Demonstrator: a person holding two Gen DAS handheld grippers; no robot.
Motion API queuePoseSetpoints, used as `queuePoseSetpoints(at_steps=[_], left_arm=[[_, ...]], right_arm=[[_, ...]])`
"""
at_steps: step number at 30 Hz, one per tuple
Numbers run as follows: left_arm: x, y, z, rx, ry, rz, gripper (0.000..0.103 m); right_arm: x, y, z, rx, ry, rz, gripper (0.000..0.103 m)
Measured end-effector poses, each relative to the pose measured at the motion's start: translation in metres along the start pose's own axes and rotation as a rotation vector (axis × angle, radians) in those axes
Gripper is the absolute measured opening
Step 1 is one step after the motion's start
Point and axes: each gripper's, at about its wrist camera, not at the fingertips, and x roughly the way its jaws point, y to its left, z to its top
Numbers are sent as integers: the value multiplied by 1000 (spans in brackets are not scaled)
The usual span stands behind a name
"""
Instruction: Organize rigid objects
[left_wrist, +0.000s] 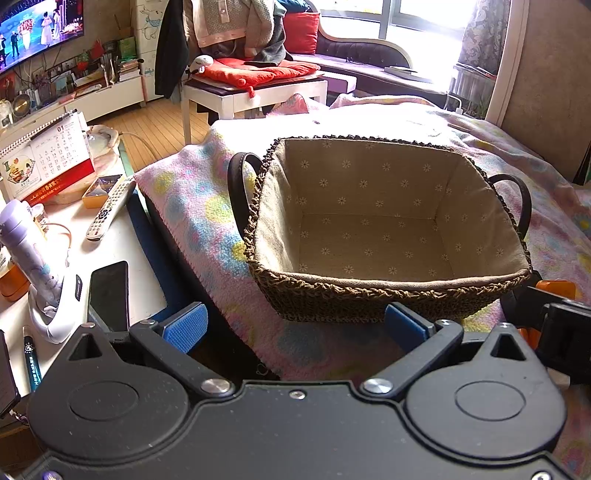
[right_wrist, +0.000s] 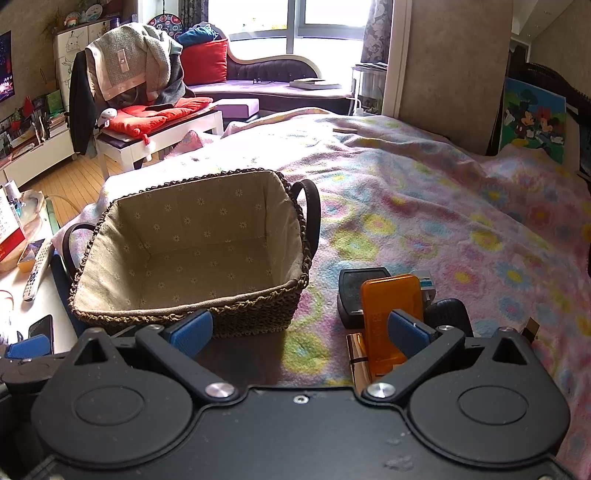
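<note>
A woven basket with a beige flowered lining and dark handles stands empty on the flowered blanket; it also shows in the right wrist view. My left gripper is open and empty, just in front of the basket's near wall. My right gripper is open and empty, to the right of the basket. By its right finger lie an orange translucent case, a black box, a shiny gold object and a dark round object. Orange bits of the other gripper show at the left wrist view's right edge.
A white side table left of the bed holds a remote, a phone, a purple bottle, a calendar and a pen. A bench with red cushions stands beyond the bed.
</note>
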Motion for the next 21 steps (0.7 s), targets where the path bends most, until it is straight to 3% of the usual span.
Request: queuePoseSetpoints(at_steps=[21], left_arm=[[3, -1, 0, 10, 10, 4, 99]], right_arm=[[-2, 2, -1, -12, 10, -5, 102]])
